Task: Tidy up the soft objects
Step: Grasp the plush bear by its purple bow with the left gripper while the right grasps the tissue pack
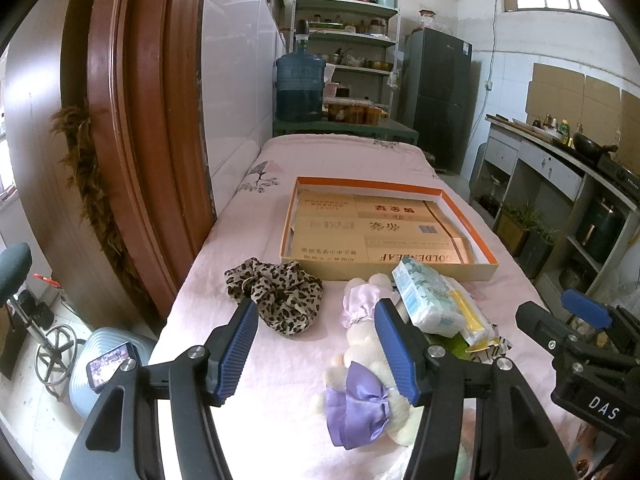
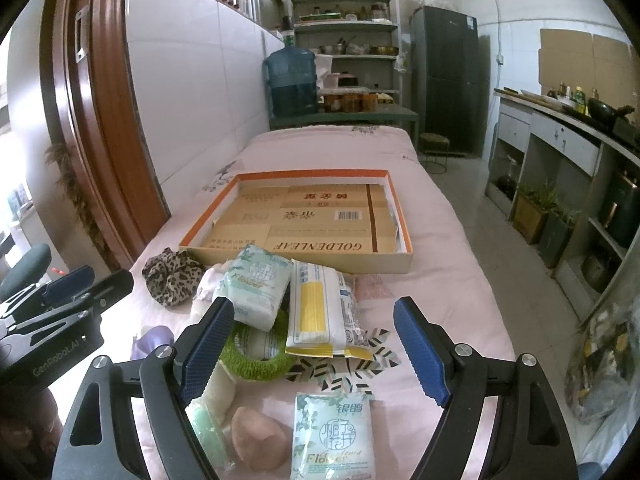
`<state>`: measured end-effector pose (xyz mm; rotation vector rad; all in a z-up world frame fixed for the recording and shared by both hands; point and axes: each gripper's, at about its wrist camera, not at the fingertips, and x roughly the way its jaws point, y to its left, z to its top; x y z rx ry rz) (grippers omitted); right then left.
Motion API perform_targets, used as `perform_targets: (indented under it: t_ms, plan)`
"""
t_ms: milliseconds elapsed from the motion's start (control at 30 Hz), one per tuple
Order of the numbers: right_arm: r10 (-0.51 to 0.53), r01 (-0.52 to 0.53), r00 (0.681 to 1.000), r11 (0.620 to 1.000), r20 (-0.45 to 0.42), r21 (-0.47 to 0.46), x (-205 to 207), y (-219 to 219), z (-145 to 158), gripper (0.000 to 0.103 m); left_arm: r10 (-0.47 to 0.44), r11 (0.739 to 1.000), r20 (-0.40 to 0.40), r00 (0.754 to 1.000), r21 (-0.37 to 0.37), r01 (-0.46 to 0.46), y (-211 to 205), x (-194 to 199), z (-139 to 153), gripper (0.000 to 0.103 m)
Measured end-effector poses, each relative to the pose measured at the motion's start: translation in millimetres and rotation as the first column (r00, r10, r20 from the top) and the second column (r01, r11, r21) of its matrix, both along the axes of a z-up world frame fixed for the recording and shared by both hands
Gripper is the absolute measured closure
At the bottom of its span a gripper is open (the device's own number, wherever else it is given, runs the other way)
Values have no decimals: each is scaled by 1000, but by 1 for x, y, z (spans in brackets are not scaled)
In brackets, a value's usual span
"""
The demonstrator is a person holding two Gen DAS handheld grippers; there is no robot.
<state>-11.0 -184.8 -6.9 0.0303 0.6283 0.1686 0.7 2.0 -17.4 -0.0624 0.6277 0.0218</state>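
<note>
Both hand-held grippers are hovering wide open w/ nothing between the pads: left hand-held gripper (image 1: 316, 348) beside the white plush bear w/ lilac satin bow (image 1: 366, 384), right hand-held gripper (image 2: 316, 344) over the soft-goods pile. The shallow orange-rimmed cardboard box (image 2: 400, 258) is sitting just behind the pile on the pink sheet-covered tabletop (image 2: 440, 280), probably as the drop spot. Leopard-print fabric scrunchie (image 1: 276, 294) is lying apart, left. The green fuzzy ring (image 2: 256, 364) is partly buried under tissue packs (image 2: 256, 290); the bear's face is hidden.
</note>
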Motion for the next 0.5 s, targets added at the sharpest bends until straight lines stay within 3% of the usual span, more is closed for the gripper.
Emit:
perform_targets:
  t_ms: [333,500]
  plan:
    - [-31,31,999,999,-23,-7,-4,-8,-10,20,55,998,-1,999,-42,-55,31,-1,-10,42]
    - [-41,41,997,999,-70,-6,-8,-16,-23,20,-4,997,-31,1000,-74,1,28,-2,-20,42]
